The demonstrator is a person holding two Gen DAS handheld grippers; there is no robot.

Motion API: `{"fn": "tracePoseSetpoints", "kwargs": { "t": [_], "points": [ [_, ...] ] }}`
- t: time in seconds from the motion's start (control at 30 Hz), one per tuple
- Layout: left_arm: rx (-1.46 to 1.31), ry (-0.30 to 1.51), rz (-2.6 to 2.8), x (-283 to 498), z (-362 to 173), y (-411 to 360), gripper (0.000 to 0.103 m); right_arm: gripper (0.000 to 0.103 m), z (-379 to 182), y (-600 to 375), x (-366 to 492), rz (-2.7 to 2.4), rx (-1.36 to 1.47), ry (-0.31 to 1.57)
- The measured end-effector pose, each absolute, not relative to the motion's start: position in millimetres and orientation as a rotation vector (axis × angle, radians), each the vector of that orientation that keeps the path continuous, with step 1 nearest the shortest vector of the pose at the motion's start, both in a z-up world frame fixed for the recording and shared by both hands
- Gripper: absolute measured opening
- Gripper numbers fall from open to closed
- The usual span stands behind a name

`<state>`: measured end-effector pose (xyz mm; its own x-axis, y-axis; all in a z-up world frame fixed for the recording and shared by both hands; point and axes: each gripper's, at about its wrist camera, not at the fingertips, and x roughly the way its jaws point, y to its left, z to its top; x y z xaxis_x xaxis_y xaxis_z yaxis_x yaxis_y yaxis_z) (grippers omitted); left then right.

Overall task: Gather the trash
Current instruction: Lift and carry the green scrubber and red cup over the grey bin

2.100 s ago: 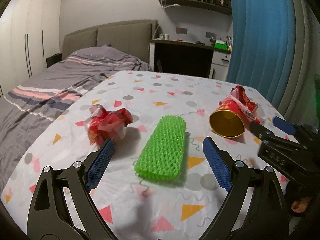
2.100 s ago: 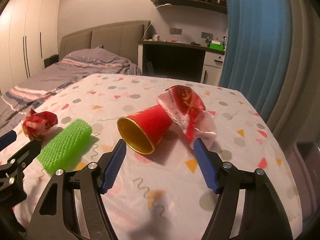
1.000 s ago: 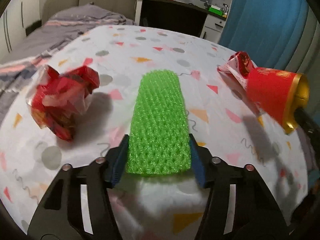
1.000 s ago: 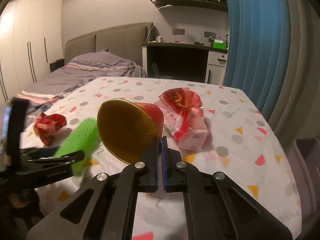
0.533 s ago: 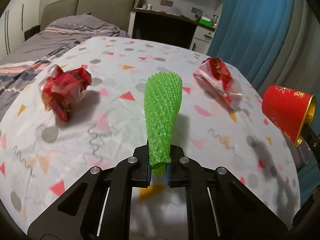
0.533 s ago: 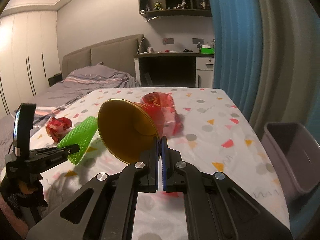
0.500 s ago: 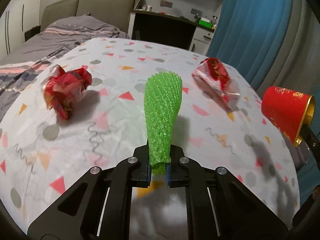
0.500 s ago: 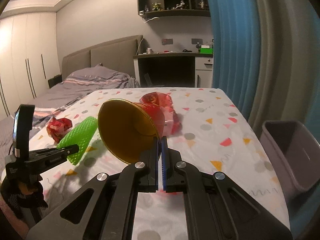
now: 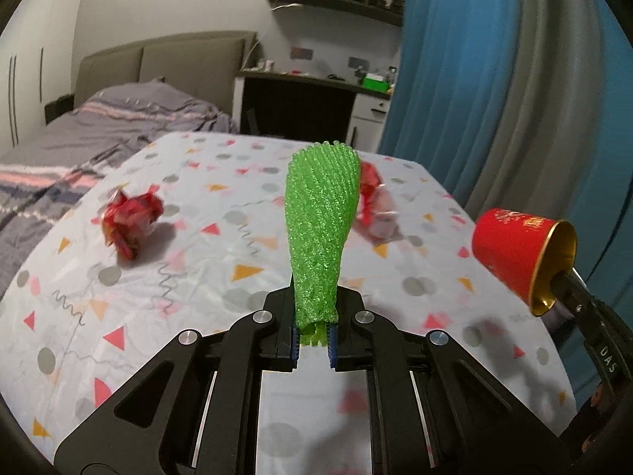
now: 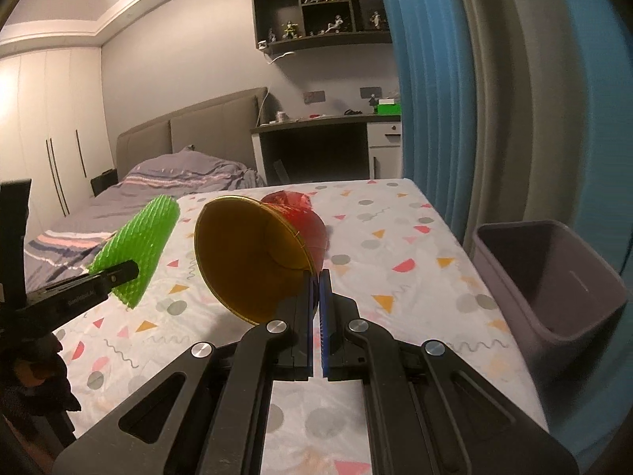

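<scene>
My left gripper (image 9: 312, 326) is shut on one end of a green foam net sleeve (image 9: 322, 217), which sticks up and forward above the table. My right gripper (image 10: 315, 281) is shut on the rim of a red paper cup with a gold inside (image 10: 253, 253), held off the table with its mouth toward the camera. The cup (image 9: 522, 253) also shows at the right of the left wrist view. A crumpled red wrapper (image 9: 130, 219) lies at the table's left. A red and clear plastic bag (image 9: 374, 206) lies behind the sleeve.
The table wears a white cloth with coloured triangles and dots (image 9: 198, 277). A grey open bin (image 10: 550, 281) stands off the table's right edge, by a blue curtain (image 10: 431, 99). A bed (image 9: 79, 142) and a dark desk (image 9: 296, 107) lie beyond.
Both grippers have risen and swung right with their loads. The green sleeve has left the cloth and stands higher. The grey bin has come further into the right wrist view.
</scene>
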<state>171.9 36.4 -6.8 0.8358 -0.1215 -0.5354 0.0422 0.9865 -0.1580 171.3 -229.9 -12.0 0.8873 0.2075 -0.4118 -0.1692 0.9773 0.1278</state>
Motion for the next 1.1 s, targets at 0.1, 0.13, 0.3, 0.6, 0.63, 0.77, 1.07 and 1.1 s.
{"fn": "tracePoseSetpoints", "kwargs": {
  "t": [0.1, 0.13, 0.3, 0.6, 0.63, 0.77, 1.07, 1.1],
  "points": [
    [-0.124, 0.562, -0.118, 168.9, -2.2, 20.3, 0.009, 0.003, -9.0, -242.8, 161.6, 0.175, 0.099, 0.421],
    [-0.116, 0.557, -0.131, 167.9, 0.0, 12.3, 0.009, 0.003, -8.6, -245.7, 159.5, 0.170, 0.102, 0.418],
    [-0.082, 0.544, -0.174, 165.2, 4.4, -14.6, 0.009, 0.003, -6.0, -266.8, 147.9, 0.134, 0.124, 0.398],
    [-0.033, 0.532, -0.247, 164.7, 9.6, -60.4, 0.009, 0.003, -5.9, -298.3, 137.1, 0.074, 0.153, 0.374],
    [-0.027, 0.531, -0.255, 164.9, 10.2, -65.5, 0.009, 0.003, -5.9, -302.4, 136.1, 0.066, 0.157, 0.371],
    [-0.007, 0.528, -0.285, 166.4, 11.2, -84.4, 0.009, 0.003, -6.6, -316.1, 131.5, 0.035, 0.174, 0.360],
    [0.030, 0.520, -0.359, 171.8, 11.6, -129.8, 0.009, 0.003, -7.0, -352.3, 126.4, -0.035, 0.204, 0.344],
    [0.034, 0.519, -0.369, 173.4, 11.7, -135.3, 0.009, 0.003, -7.5, -357.0, 126.1, -0.045, 0.208, 0.344]
  ]
}}
